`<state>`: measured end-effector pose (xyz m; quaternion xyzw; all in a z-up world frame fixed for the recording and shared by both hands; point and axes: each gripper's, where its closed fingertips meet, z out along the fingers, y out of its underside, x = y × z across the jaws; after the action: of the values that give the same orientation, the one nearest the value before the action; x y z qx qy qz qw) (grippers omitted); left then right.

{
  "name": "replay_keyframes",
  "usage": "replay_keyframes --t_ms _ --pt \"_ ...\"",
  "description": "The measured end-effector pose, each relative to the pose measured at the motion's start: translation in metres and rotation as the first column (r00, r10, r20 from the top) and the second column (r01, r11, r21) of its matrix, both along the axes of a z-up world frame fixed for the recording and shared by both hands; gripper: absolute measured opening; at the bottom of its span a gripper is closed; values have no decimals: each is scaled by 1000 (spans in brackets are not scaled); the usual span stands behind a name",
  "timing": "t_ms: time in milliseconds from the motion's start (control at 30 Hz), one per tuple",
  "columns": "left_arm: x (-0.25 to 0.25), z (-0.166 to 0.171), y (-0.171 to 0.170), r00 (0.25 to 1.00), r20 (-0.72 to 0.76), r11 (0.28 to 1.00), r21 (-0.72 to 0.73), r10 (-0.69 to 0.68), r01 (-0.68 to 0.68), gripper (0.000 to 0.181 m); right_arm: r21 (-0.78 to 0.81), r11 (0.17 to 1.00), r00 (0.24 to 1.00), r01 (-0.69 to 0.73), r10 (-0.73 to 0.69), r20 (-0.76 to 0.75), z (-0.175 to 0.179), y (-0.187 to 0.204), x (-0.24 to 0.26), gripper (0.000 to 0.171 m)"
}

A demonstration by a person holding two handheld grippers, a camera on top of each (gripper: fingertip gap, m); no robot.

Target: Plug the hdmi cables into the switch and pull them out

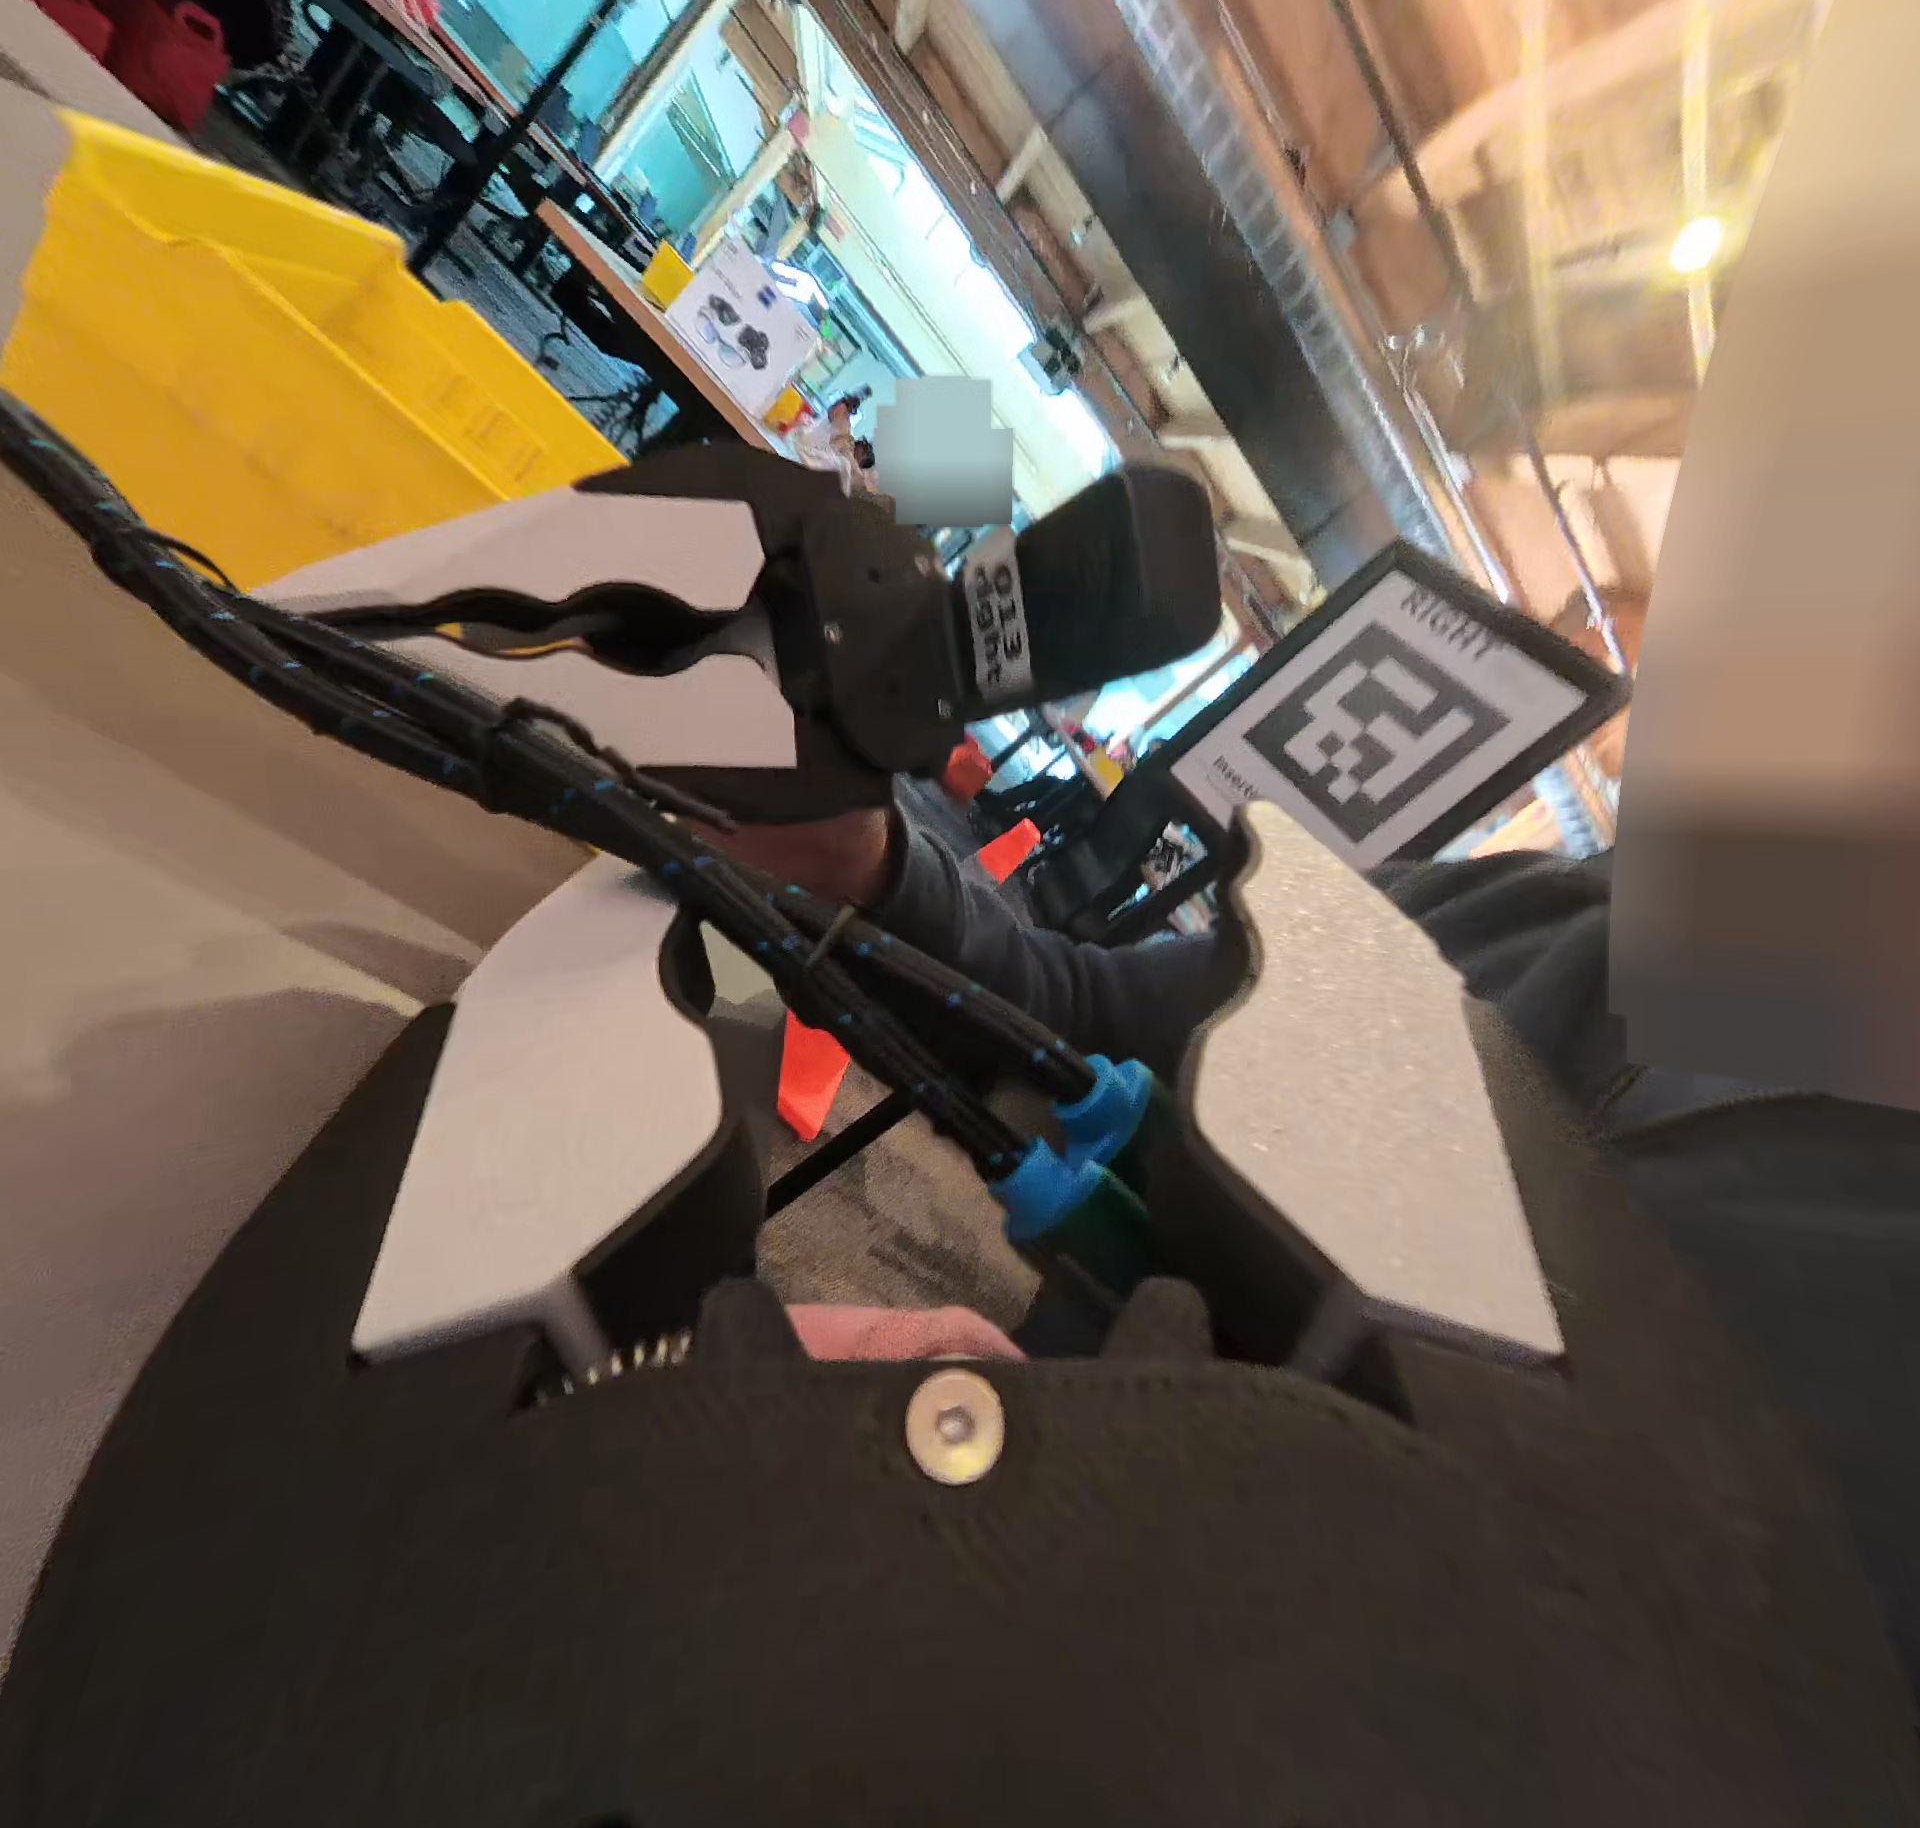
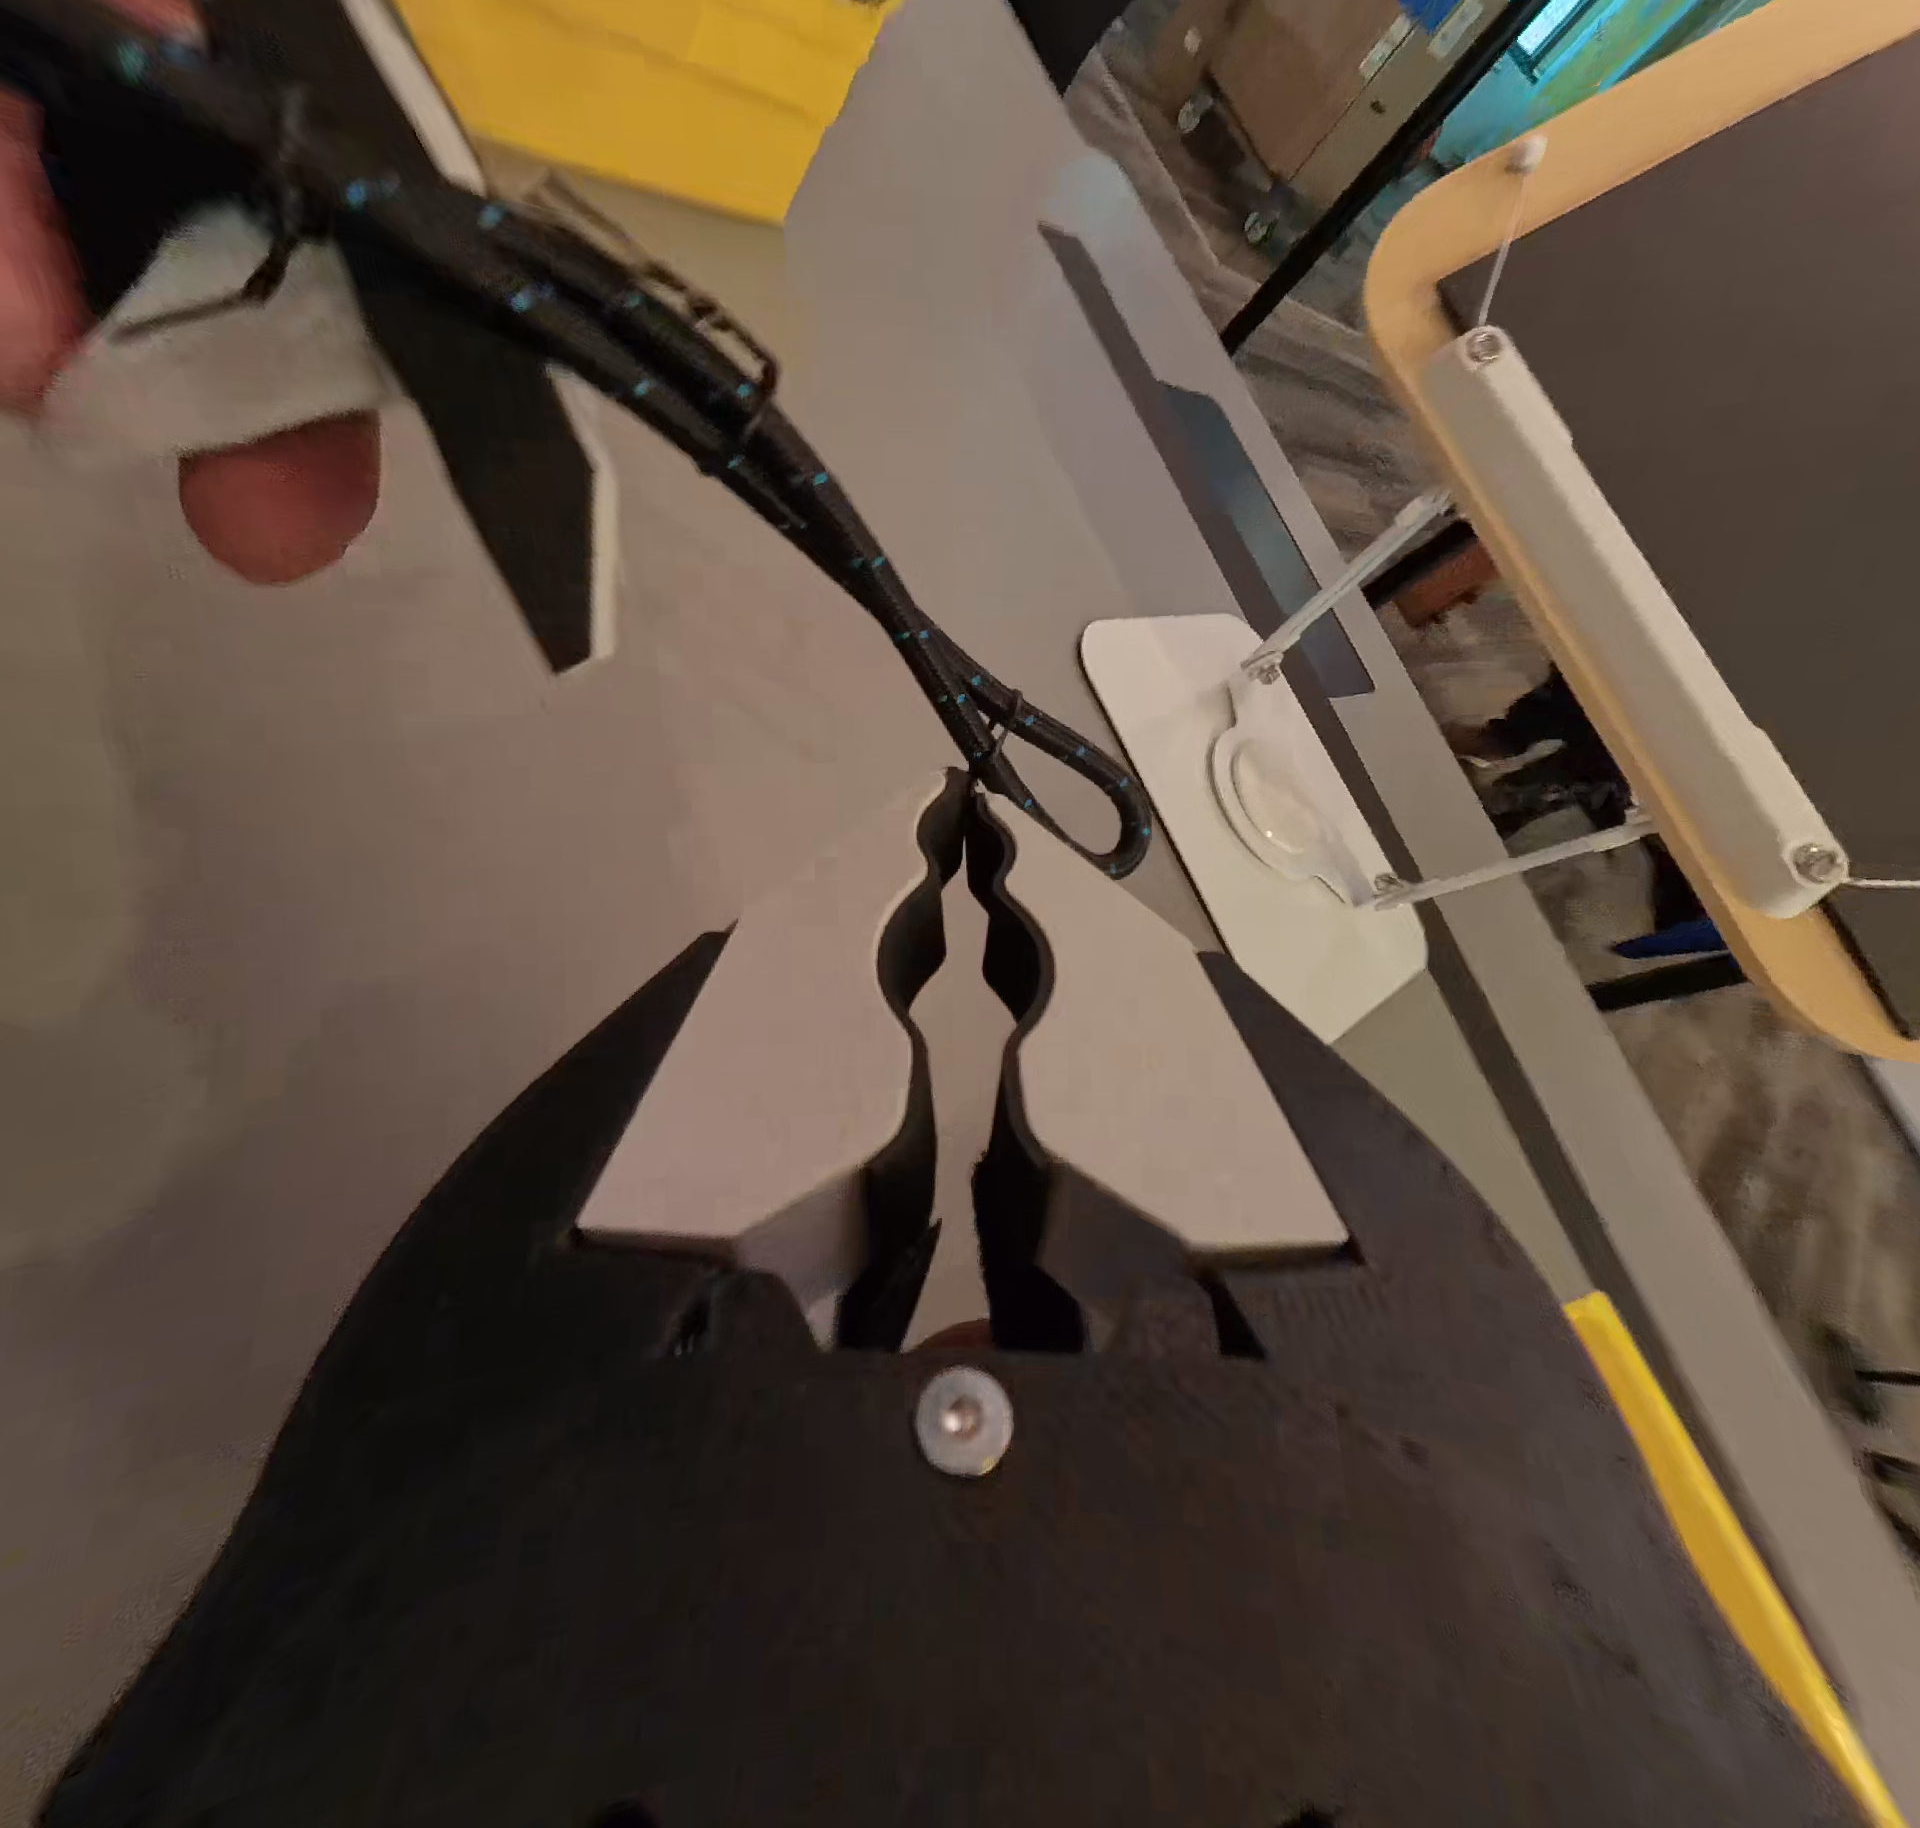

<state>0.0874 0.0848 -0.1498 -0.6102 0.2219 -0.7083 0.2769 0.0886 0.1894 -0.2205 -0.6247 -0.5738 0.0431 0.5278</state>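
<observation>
Workshop windows, beams and long tables fill the tilted background of the left wrist view, with a yellow bin [image 1: 260, 344] at the upper left standing on the pale grey counter [image 1: 156, 895]. At the bottom of the frame the left gripper [image 1: 966, 905] has its fingers spread wide apart, holding nothing between the tips; the bundle of black braided hdmi cables [image 1: 582, 791] runs diagonally from the left edge down through the gap, ending in blue connector collars [image 1: 1081, 1134] low between the fingers. Farther off, at mid-frame, the right gripper [image 1: 301, 625] shows with its fingers pressed together, close beside the cable bundle, and a framed black-and-white marker card [image 1: 1392, 708] stands to the right. In the right wrist view the grey counter [image 2: 312, 947] takes up most of the frame, the yellow bin [image 2: 644, 43] at the top. The right gripper [image 2: 961, 791] is clenched on a thin black tie at the looped end of the cable bundle [image 2: 831, 521], which rises toward the upper left. A white plate [image 2: 1174, 698] lies just right of the loop at the counter edge. The switch is not seen in either view.
</observation>
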Motion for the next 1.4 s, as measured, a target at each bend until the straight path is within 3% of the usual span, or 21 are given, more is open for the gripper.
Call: replay_keyframes --t_ms 167,367,533,633,733,867,967,1033,1133,1267,1400 --pt "-7 -16 11 997 -12 986 -147 76 -77 103 90 996 975 -27 6 221 -35 -4 -4 0" --pt "-17 -25 6 994 -32 974 -195 107 -111 119 18 998 971 -68 62 232 -59 -13 -14 0" --pt "-24 -35 -6 983 -128 987 -68 135 -145 122 -41 996 980 -73 79 182 -67 -16 -15 0" --pt "-22 -59 -17 940 -312 989 87 138 -116 103 -59 996 981 -73 82 174 -71 -15 -16 0" --pt "-26 -59 -17 906 -351 963 212 236 -168 93 -90 993 988 -81 92 122 -68 -18 -16 0" --pt "-28 -72 -12 792 -438 857 475 425 -198 86 -114 989 990 -91 102 93 -69 -20 -18 0" --pt "-29 -68 -9 714 -400 700 692 575 -176 89 -135 985 990 -105 117 85 -71 -22 -19 0" --pt "-28 -57 -9 701 -336 593 790 629 -153 92 -152 981 989 -120 131 64 -72 -26 -20 0" --pt "-20 -69 -9 689 -390 574 818 611 -46 92 -153 982 989 -112 125 76 -76 -25 -19 0" --pt "-15 -54 -1 697 -326 488 872 639 -40 92 -175 976 989 -132 142 49 -76 -29 -19 0" --pt "-11 -34 9 696 -316 443 897 644 -2 65 -175 971 983 -164 176 55 -81 -35 -22 0"
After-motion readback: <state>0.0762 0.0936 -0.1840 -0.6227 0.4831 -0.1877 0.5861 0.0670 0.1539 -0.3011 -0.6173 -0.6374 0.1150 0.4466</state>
